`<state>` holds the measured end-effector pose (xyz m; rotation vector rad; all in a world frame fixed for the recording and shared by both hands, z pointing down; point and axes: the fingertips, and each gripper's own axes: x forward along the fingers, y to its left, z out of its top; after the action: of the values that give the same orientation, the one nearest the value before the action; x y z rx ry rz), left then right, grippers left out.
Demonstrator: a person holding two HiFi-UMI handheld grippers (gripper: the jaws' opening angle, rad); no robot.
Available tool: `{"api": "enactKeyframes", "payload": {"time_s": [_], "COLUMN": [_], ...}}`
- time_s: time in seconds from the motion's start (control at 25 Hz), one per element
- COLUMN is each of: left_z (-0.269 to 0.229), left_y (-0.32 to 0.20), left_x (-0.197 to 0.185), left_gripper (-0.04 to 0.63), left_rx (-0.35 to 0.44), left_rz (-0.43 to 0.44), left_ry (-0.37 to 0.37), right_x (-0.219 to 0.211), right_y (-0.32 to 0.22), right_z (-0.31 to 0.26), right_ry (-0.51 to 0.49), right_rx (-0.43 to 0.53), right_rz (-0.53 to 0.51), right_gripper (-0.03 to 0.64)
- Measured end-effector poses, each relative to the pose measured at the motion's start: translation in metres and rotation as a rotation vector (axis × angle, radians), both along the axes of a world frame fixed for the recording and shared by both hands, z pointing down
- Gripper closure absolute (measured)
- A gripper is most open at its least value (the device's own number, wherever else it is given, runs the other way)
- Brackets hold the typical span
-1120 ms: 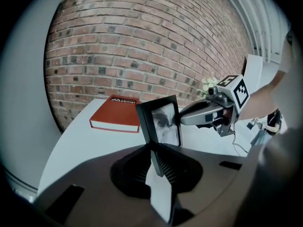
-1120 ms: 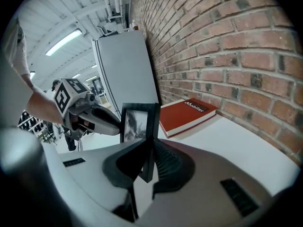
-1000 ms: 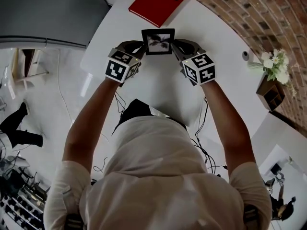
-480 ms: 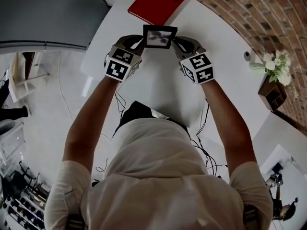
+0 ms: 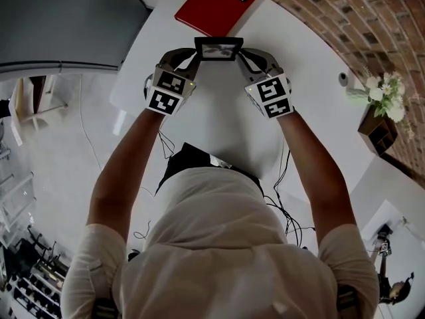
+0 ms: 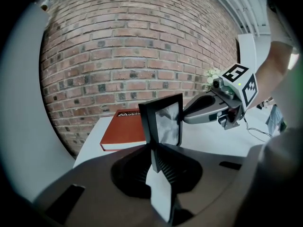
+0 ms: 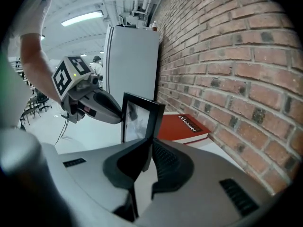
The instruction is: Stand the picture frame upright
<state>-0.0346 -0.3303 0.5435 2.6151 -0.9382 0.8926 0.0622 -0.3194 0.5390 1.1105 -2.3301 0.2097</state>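
Note:
A small black picture frame (image 5: 218, 48) with a dark print is held above the white table (image 5: 219, 125), close to upright. My left gripper (image 5: 194, 53) is shut on its left edge and my right gripper (image 5: 241, 53) is shut on its right edge. In the left gripper view the picture frame (image 6: 164, 121) stands on edge between my left gripper's (image 6: 154, 157) pads, with the right gripper (image 6: 208, 110) at its far side. From the right gripper view, the frame (image 7: 139, 117) rises out of my right gripper (image 7: 147, 155), and the left gripper (image 7: 92, 104) touches its far edge.
A red book (image 5: 216, 2) lies flat just behind the frame, near the brick wall (image 5: 332, 18). White flowers (image 5: 382, 92) and a small wooden box (image 5: 375, 128) stand at the table's right end. A grey cabinet (image 7: 130, 74) stands off the table's left.
The frame has tipped from facing up at the head camera to nearly on edge. Both grippers carried it a little farther away, toward the red book.

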Motion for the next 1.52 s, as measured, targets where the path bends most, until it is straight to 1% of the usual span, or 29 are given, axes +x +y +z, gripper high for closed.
{"api": "enactKeyframes", "payload": {"time_s": [0.24,0.64,0.84,1.0,1.32,1.52], "left_z": [0.004,0.011,0.014,0.014,0.015,0.015], "left_y": [-0.005,-0.007,-0.007,-0.005,0.0,0.0], "left_x": [-0.002,-0.002,-0.001,-0.002,-0.003,-0.002], "left_gripper": [0.561,0.562,0.563,0.563,0.563,0.563], "left_rx": [0.035,0.067,0.066,0.067,0.047,0.043], "left_rz": [-0.005,0.014,0.005,0.011,0.001,-0.002], "left_ry": [-0.018,-0.056,-0.035,-0.041,-0.017,-0.016], "right_x": [-0.002,-0.002,-0.002,-0.002,-0.002,-0.002], "right_y": [-0.003,-0.006,-0.007,-0.005,0.001,0.001], "right_z": [0.006,0.015,0.015,0.016,0.016,0.016], "right_ry": [0.047,0.062,0.066,0.061,0.054,0.046], "right_rx": [0.036,0.052,0.069,0.071,0.068,0.064], "right_rz": [-0.019,-0.009,-0.011,-0.014,-0.018,-0.017], "right_gripper": [0.584,0.586,0.586,0.586,0.586,0.586]}}
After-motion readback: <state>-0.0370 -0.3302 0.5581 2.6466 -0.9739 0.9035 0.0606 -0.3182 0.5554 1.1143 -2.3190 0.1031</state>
